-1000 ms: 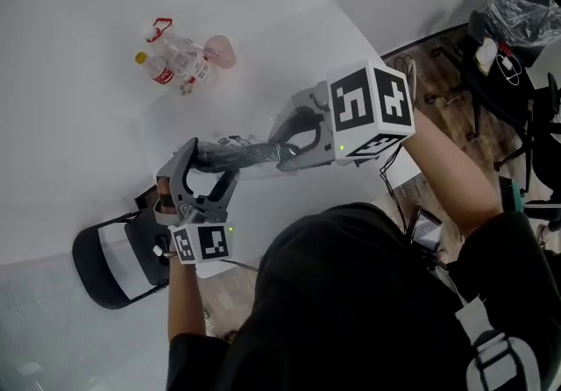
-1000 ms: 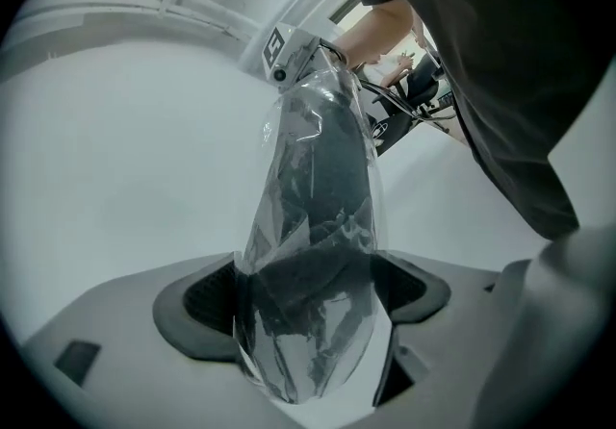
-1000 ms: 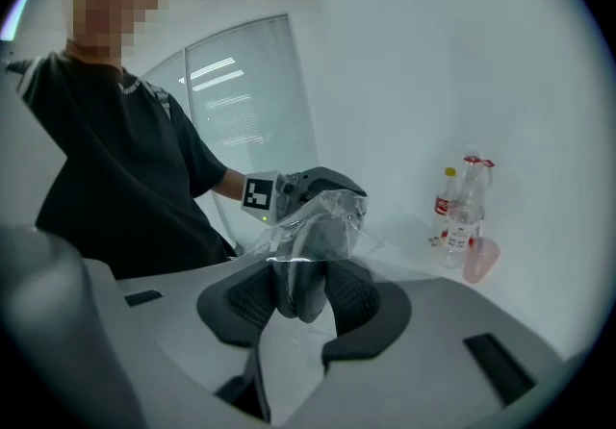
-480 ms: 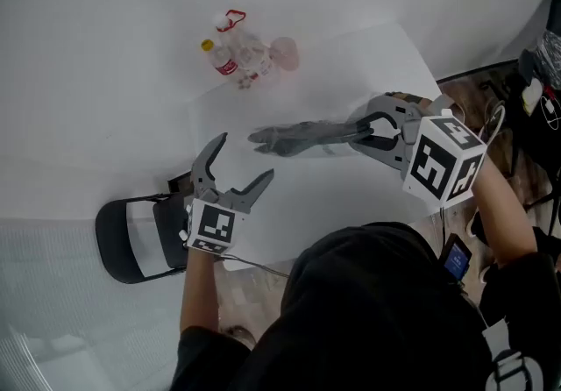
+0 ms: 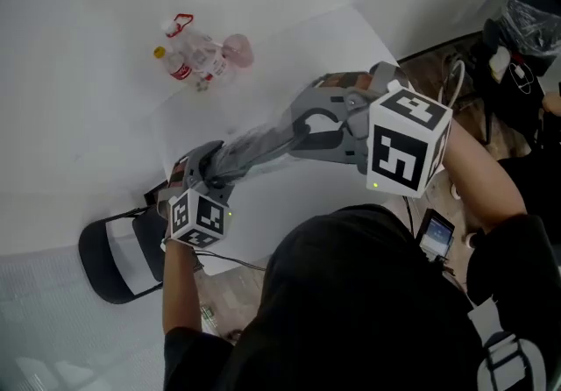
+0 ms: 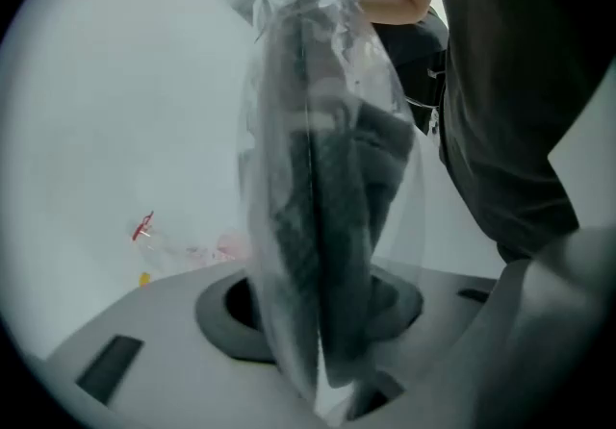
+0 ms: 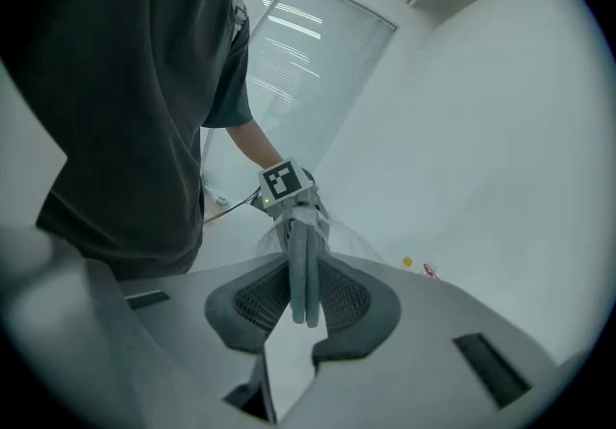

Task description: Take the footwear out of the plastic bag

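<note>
Footwear (image 5: pixel 250 151) inside plastic bag (image 6: pixel 279 81), held up between both grippers, long axis running from one to other. Right gripper (image 5: pixel 305 124): jaws just closed narrow, pinching footwear end. Left gripper (image 5: pixel 203 172): jaws just closing, gripping bag's far end. Coming pull probably along this axis, grippers apart.

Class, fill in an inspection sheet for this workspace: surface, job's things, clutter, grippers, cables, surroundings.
Surface: white table.
Job's things: clear plastic bag with dark footwear inside, held between both grippers.
Clutter: bottles and a pinkish item on the table's far side.
Grippers: left gripper jaws have just been closing and now press on one end of the bag; right gripper is clamped on the other end.
Cables: thin cable trailing from the left gripper.
Surroundings: black chair beside the table; wooden floor at right.
</note>
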